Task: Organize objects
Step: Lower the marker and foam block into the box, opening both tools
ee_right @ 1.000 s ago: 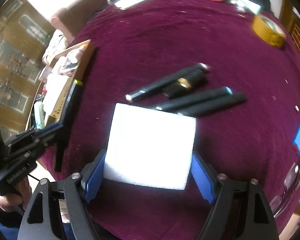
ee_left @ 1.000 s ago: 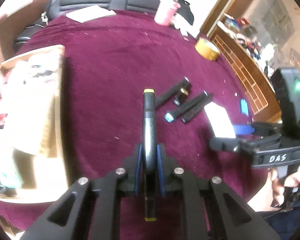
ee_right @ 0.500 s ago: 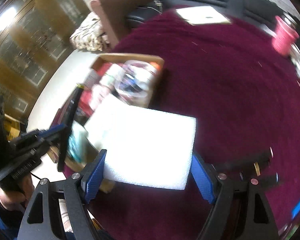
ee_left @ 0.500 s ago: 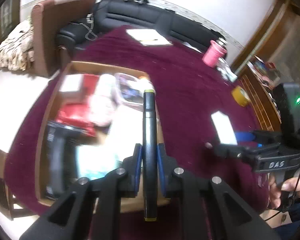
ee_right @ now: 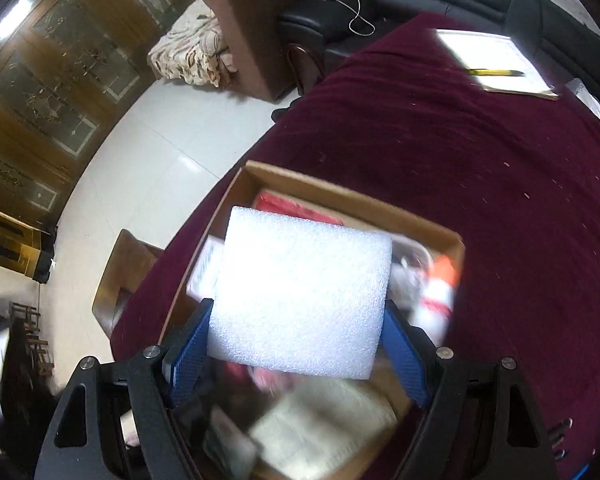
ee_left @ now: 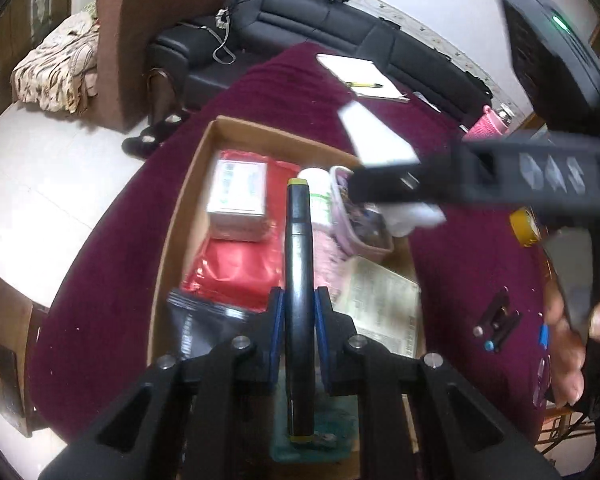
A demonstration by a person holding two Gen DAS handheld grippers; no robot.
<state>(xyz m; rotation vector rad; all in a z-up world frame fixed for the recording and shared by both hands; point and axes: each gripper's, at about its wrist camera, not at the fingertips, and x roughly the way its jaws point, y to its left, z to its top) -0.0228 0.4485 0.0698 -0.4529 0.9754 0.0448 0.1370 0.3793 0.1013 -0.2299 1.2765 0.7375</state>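
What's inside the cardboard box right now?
In the cardboard box: a white carton on red packaging, a pink pouch, a printed sheet and a black bag. The black marker and gripper hide the middle.

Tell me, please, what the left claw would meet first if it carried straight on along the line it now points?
Probably the things inside the cardboard box. The left claw, shut on a black marker, aims down into it, towards the pink cloth and red packet. Which comes first is unclear, since depth is hard to judge.
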